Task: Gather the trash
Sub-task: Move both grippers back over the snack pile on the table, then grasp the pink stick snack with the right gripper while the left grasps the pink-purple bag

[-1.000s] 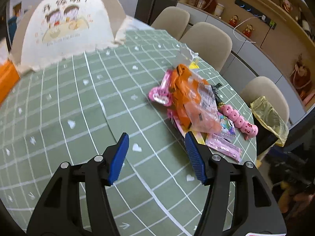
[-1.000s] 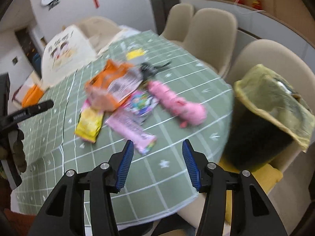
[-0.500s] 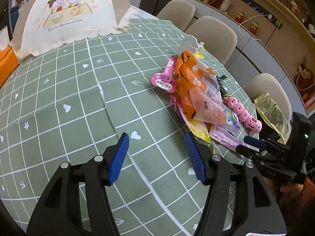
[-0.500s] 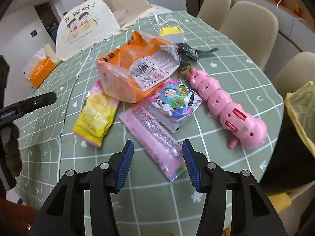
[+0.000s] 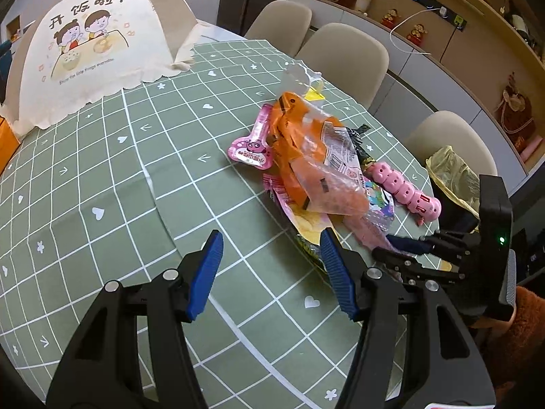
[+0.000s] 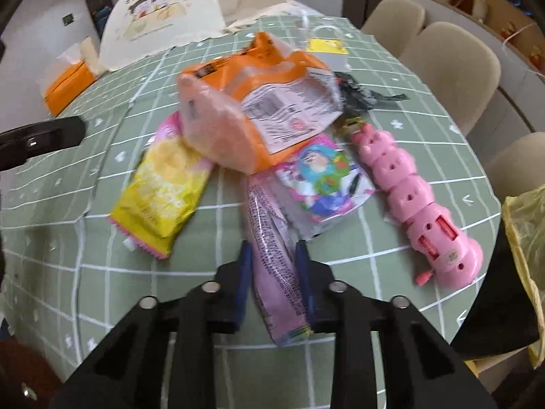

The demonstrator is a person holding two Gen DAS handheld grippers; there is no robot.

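Note:
A heap of trash lies on the green checked table [image 5: 102,177]: an orange bag [image 6: 238,102], a yellow wrapper [image 6: 160,197], a cartoon packet [image 6: 323,177] and a long pink wrapper [image 6: 276,266]. My right gripper [image 6: 272,272] points down at the near end of the pink wrapper, its jaws closing with the blue pads against both sides of it. In the left wrist view the right gripper [image 5: 405,248] shows low at the heap's near edge. My left gripper [image 5: 269,272] hovers open over bare cloth, just left of the orange bag [image 5: 306,156].
A pink caterpillar toy [image 6: 408,197] lies right of the heap. A bin lined with a yellow bag [image 6: 524,238] stands off the table's right edge. A dome food cover [image 5: 88,54] and an orange tissue box [image 6: 68,81] sit at the back. Beige chairs [image 5: 344,54] ring the far side.
The right gripper has dropped toward the heap, rolled, and narrowed its jaws from wide apart onto the pink wrapper. It has come into the left wrist view. The left gripper drifted slightly.

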